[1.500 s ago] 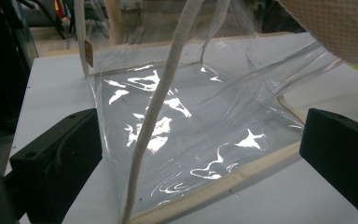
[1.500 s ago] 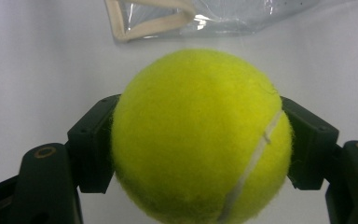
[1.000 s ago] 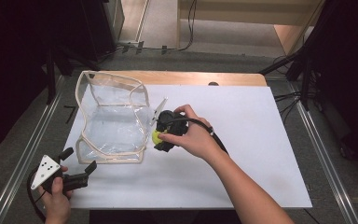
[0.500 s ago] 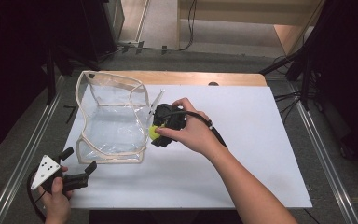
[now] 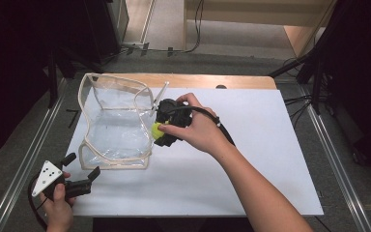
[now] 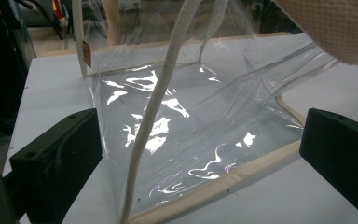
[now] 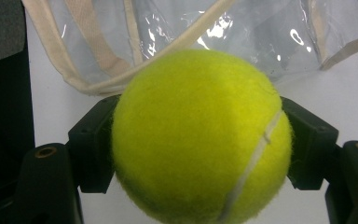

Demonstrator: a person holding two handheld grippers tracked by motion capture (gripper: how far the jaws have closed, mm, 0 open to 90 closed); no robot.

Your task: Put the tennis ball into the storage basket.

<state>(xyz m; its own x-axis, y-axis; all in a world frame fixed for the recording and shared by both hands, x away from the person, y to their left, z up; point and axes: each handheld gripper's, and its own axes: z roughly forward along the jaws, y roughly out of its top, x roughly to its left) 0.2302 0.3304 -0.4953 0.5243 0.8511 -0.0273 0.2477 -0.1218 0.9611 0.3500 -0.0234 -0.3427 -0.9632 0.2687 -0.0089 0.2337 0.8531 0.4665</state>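
Observation:
A yellow tennis ball (image 7: 200, 135) sits clamped between the two black jaws of my right gripper (image 5: 160, 130), which is shut on it. In the high view the ball (image 5: 157, 130) hangs just above the right rim of a clear plastic bag (image 5: 116, 123) with cream trim. The bag stands open on the white table sheet (image 5: 251, 164). My left gripper (image 5: 81, 170) rests at the table's front left corner, jaws wide apart, pointing at the bag's near edge (image 6: 205, 186) with nothing between them.
The wooden table edge (image 5: 198, 79) runs along the back. Metal rails (image 5: 338, 164) flank the table on both sides. A black cable (image 5: 222, 130) trails from my right gripper over the person's wrist. Bare white sheet lies to the right of the bag.
My right gripper has risen with the tennis ball and shifted slightly toward the bag's rim. The left gripper has stayed in place.

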